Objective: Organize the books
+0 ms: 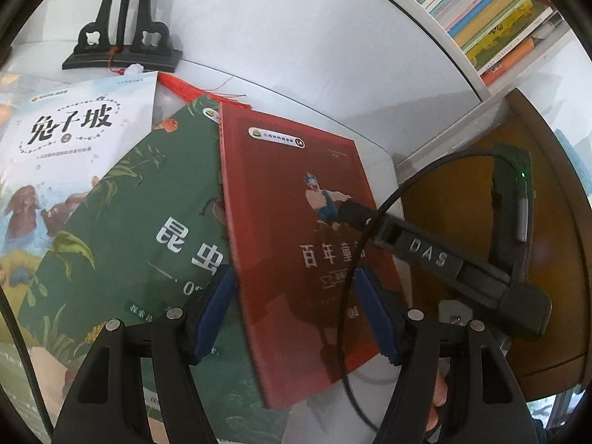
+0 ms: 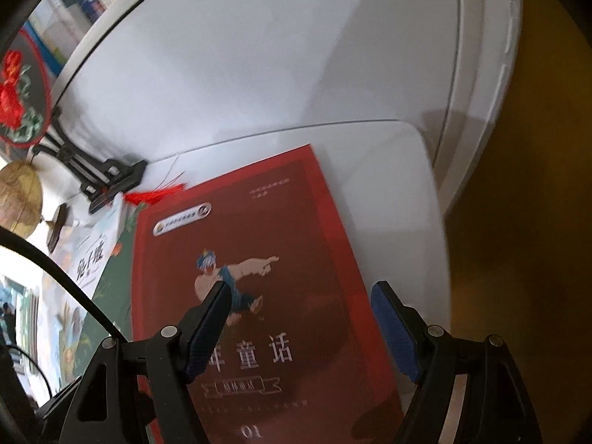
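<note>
A red book (image 1: 296, 229) lies on top of a green book (image 1: 140, 229) on the white shelf surface (image 1: 281, 85). A white book (image 1: 70, 129) lies to the left, partly under the green one. My left gripper (image 1: 296, 307) is open, its blue pads either side of the red book's lower part, above it. The right gripper's finger (image 1: 414, 248) reaches over the red book from the right. In the right wrist view the red book (image 2: 259, 277) fills the middle and my right gripper (image 2: 301, 318) is open above it, holding nothing.
A black carved stand (image 1: 122, 33) with a red tassel (image 1: 192, 88) stands at the back left. Several books (image 1: 492, 18) fill a shelf at the upper right. A brown wooden surface (image 1: 462, 203) lies to the right. An embroidered round fan (image 2: 18, 100) sits on the stand.
</note>
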Demonstrator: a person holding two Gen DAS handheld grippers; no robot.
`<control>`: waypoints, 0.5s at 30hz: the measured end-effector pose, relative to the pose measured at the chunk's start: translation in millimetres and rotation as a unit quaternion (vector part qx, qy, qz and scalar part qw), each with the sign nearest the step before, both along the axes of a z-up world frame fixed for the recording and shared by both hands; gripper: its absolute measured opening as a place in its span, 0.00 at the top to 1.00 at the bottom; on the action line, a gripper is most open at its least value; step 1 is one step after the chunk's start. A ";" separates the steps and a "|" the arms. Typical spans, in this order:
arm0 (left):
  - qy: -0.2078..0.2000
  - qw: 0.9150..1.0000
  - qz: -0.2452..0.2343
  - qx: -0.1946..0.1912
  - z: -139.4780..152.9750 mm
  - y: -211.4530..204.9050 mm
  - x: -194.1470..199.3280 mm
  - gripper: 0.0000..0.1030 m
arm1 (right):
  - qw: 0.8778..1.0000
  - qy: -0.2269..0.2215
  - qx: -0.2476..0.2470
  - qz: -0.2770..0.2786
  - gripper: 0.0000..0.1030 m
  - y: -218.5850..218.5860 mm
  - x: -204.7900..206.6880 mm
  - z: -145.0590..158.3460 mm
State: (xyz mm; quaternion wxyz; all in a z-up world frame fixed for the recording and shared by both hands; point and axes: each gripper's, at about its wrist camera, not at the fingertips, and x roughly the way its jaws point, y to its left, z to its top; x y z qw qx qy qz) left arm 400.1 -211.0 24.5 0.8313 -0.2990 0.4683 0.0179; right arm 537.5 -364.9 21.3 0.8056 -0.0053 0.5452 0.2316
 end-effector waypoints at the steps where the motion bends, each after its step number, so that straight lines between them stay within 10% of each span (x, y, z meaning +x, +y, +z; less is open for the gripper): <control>1: 0.000 1.000 0.004 0.003 0.8 -0.1 -1.8 0.36 | 1.000 -0.002 -0.001 0.004 0.25 1.1 -3.0 0.2; 15: 0.007 0.989 0.141 0.033 14.7 28.0 -137.0 0.36 | 0.981 0.013 0.019 0.192 0.24 54.3 -97.1 17.4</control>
